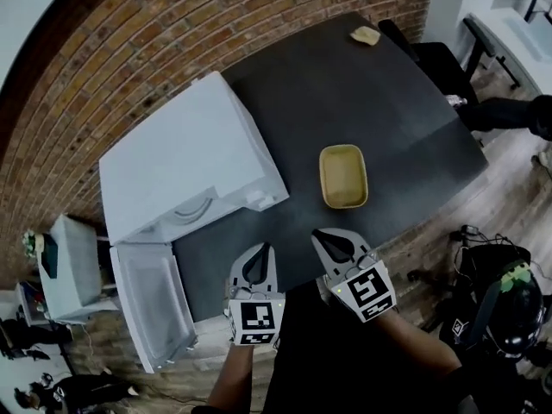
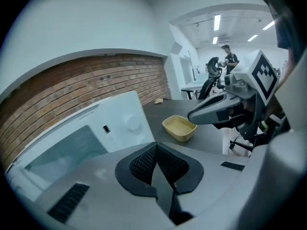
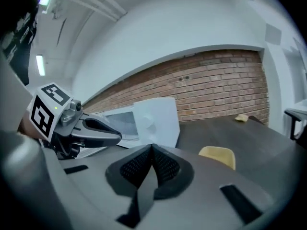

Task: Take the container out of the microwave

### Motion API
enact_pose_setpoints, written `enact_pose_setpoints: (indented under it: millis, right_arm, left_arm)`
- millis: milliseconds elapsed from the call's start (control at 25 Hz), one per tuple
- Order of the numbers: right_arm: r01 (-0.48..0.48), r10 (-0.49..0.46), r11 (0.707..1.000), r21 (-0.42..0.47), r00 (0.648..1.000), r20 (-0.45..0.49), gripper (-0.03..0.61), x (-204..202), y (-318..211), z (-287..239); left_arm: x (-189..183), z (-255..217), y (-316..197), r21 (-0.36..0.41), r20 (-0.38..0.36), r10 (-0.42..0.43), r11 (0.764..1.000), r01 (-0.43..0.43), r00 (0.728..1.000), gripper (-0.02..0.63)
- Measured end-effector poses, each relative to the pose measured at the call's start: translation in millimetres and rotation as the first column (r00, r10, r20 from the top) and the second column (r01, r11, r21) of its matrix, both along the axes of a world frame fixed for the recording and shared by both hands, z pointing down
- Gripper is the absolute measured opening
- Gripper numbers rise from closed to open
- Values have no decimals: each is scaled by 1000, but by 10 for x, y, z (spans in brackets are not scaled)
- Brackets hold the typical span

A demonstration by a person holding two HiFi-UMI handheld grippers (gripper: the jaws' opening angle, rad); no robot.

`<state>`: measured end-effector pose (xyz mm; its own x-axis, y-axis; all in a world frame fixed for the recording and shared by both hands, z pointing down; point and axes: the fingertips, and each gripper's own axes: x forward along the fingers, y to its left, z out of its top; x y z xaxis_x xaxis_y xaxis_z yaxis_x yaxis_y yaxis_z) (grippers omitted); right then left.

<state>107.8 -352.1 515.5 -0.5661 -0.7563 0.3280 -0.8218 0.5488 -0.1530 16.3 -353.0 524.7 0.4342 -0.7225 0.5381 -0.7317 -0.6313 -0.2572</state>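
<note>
The door (image 1: 153,304) of the microwave (image 1: 185,158) hangs open at far left. My left gripper (image 1: 259,261) is closed pad to pad and empty, as is my right gripper (image 1: 335,245). The container (image 1: 343,176) sits on the table (image 1: 414,128), outside the microwave. Removal looks complete, so I hold both grippers clear of it. Only the head view shows the open door, and only the gripper views show the pads meeting.

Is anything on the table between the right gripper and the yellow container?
Nothing visible. Only bare table lies between the right gripper and the container, which sits outside the microwave.
</note>
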Motion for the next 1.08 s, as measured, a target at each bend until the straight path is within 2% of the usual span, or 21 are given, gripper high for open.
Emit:
enact_pose_setpoints:
  millis: [80, 200, 280, 400, 640, 840, 1080]
  right_arm:
    - [94, -95, 996, 8, 995, 17, 63, -306, 7, -28]
    - [218, -218, 976, 9, 975, 35, 63, -684, 78, 2]
    - [266, -267, 964, 12, 962, 56, 63, -896, 143, -5]
    - [293, -293, 956, 14, 953, 75, 63, -1073, 219, -28]
    - [281, -279, 960, -8, 955, 101, 63, -1037, 269, -6]
    - [244, -242, 970, -19, 968, 65, 63, -954, 306, 45]
    - [245, -244, 969, -39, 970, 18, 63, -1068, 487, 96]
  left_arm:
    - [-312, -25, 74, -19, -9, -102, 995, 101, 995, 9]
    - [-616, -19, 247, -60, -59, -248, 968, 244, 967, 9]
    - [-737, -46, 349, -57, -40, -286, 957, 283, 958, 9]
    - [-847, -126, 405, -48, 8, -286, 957, 286, 958, 9]
    - [-973, -224, 418, -58, 21, -321, 945, 322, 947, 9]
    - [-950, -201, 424, -59, -20, -305, 951, 303, 952, 9]
    - [-1047, -151, 577, -66, -52, -298, 953, 294, 953, 9]
